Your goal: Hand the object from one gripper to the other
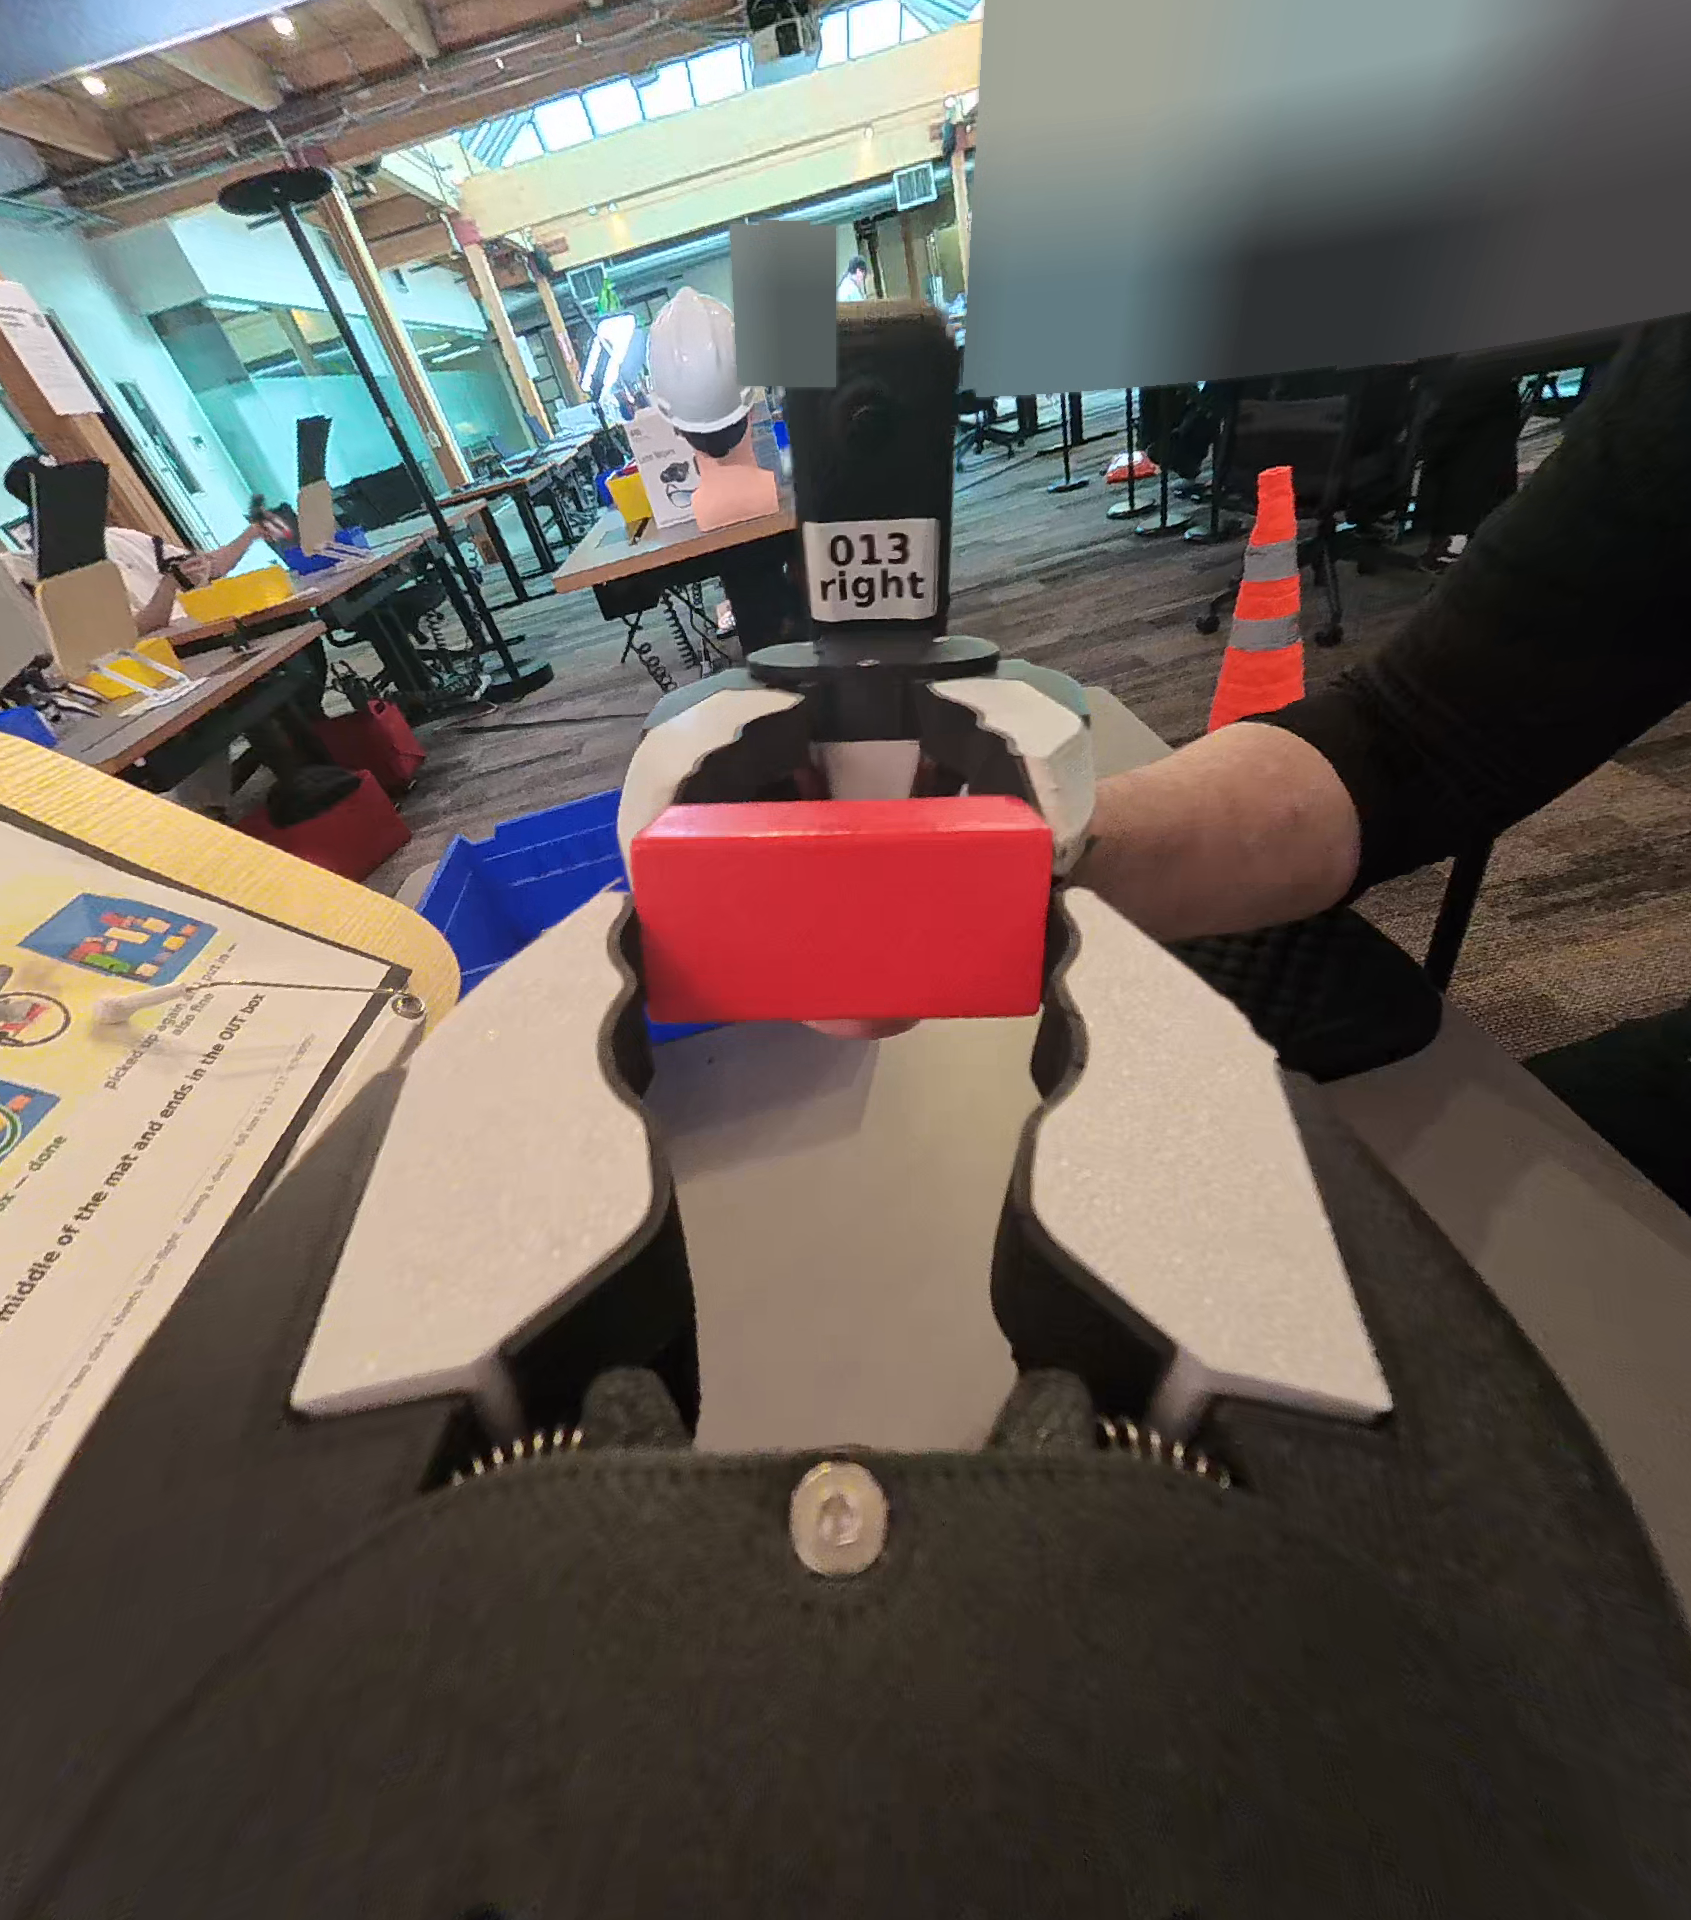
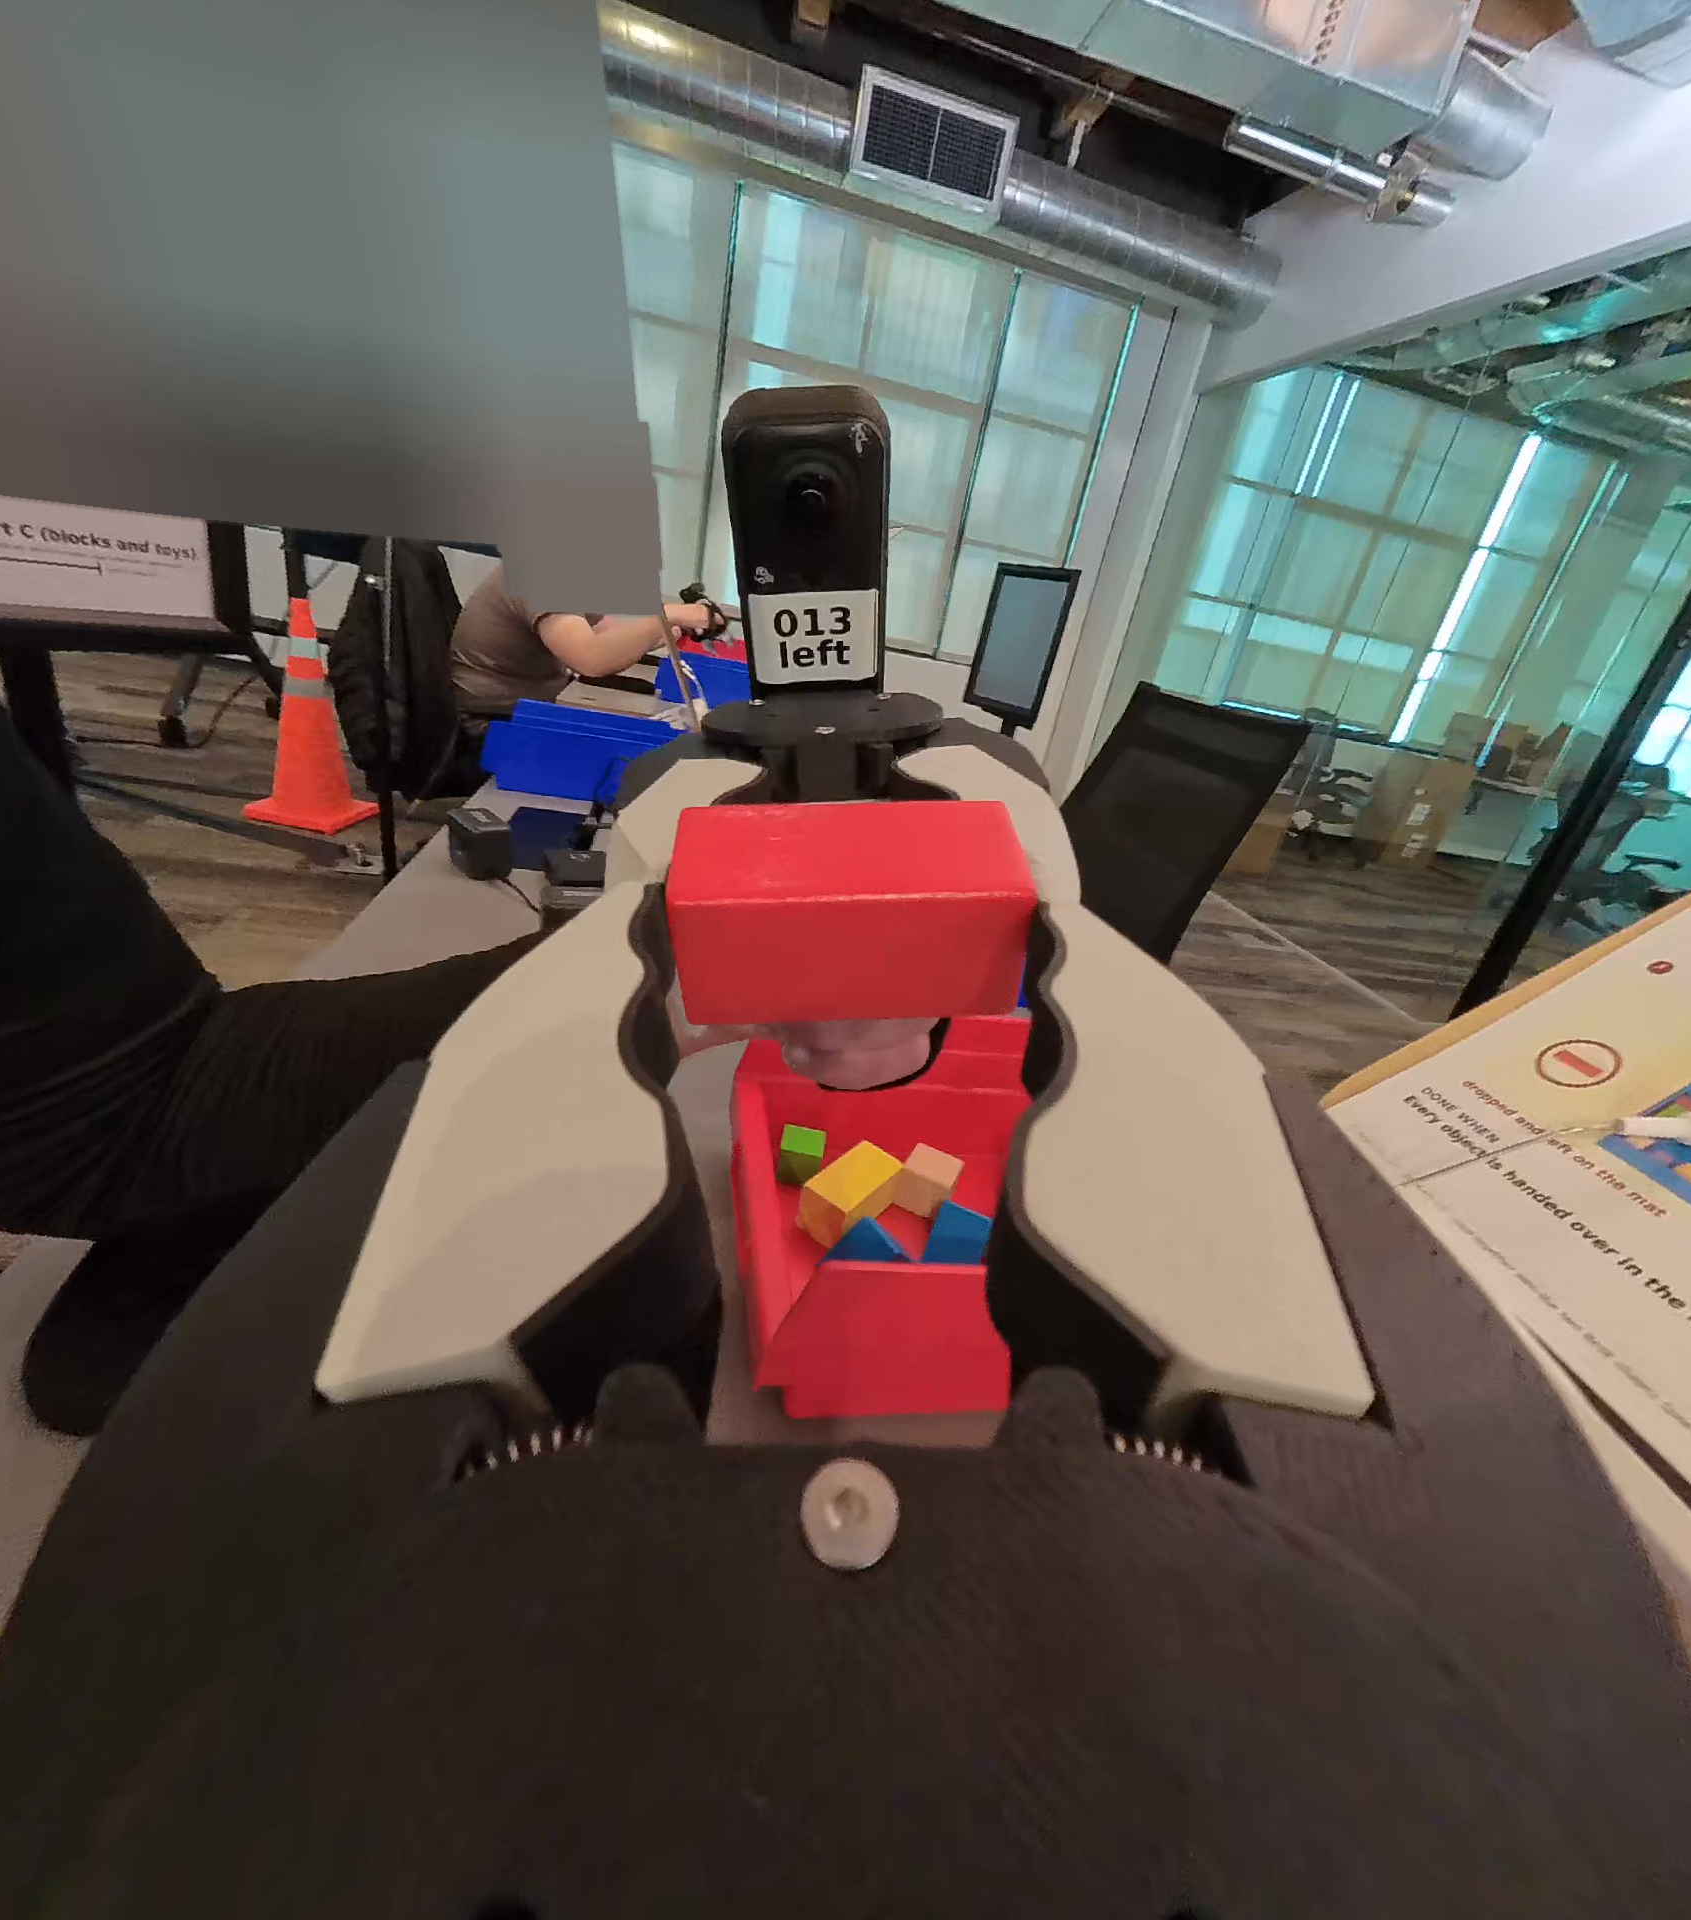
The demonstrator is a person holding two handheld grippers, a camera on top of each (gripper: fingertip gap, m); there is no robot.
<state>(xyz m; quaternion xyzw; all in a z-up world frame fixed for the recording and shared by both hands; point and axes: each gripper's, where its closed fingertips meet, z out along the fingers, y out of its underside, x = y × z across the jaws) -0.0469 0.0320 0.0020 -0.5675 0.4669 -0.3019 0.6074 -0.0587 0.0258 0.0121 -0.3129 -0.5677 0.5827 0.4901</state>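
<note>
A red rectangular block (image 1: 841, 914) hangs in the air between my two grippers, which face each other. In the left wrist view my left gripper (image 1: 843, 940) has both pads against the block's short ends. My right gripper (image 1: 856, 774) comes from the far side, its white fingers around the block's far part. In the right wrist view the block (image 2: 846, 925) sits between my right gripper's (image 2: 846, 940) pads, which touch both its ends. My left gripper (image 2: 820, 805) holds it from behind.
A red bin (image 2: 882, 1340) with several coloured blocks stands below the block. A blue bin (image 1: 519, 883) lies beyond the left gripper. Instruction sheets (image 1: 72, 1091) lie at the table side. An orange cone (image 1: 1262, 613) stands on the floor. A person's sleeve (image 1: 1547, 675) reaches in from the right. Left and right tips are no more than a few centimetres apart.
</note>
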